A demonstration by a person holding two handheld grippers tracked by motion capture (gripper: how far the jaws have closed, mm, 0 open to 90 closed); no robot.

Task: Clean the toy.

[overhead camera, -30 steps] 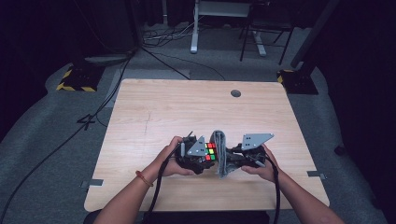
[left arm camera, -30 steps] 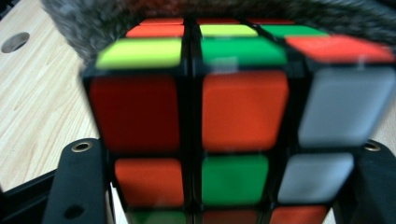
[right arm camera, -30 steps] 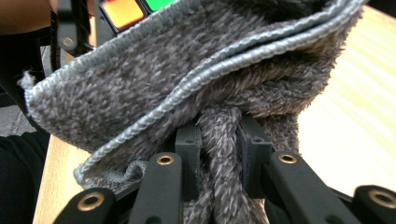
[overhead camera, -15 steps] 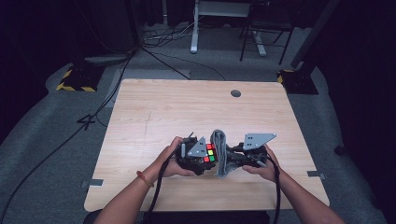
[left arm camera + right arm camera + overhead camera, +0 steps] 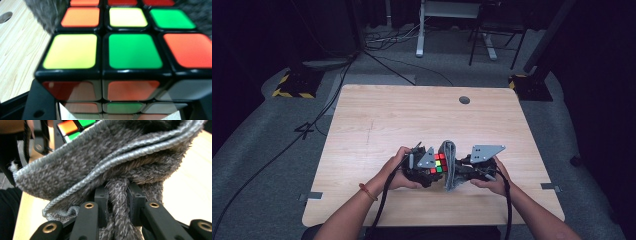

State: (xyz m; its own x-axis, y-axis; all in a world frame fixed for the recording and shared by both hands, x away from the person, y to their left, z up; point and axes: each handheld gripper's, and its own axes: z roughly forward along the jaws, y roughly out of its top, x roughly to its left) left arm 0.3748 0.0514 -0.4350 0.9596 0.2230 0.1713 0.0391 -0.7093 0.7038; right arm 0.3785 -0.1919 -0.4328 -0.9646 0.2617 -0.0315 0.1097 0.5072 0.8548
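Observation:
A Rubik's cube (image 5: pixel 438 163) with red, green, orange and yellow stickers sits between the jaws of my left gripper (image 5: pixel 431 171), near the table's front edge. In the left gripper view the cube (image 5: pixel 132 50) is very close, and the black jaws of my left gripper (image 5: pixel 120 111) flank its lower face. These jaws have just been opening a little, with the cube still between them. My right gripper (image 5: pixel 117 197) is shut on a bunched grey fuzzy cloth (image 5: pixel 112 157). The cloth (image 5: pixel 448 170) rests against the cube's right side, in front of my right gripper (image 5: pixel 460 172).
The light wooden table (image 5: pixel 412 120) has a round cable hole (image 5: pixel 464 100) near its far edge. Cables trail from both grippers off the front edge. Desk legs and yellow-black floor markers stand on the grey carpet beyond the table.

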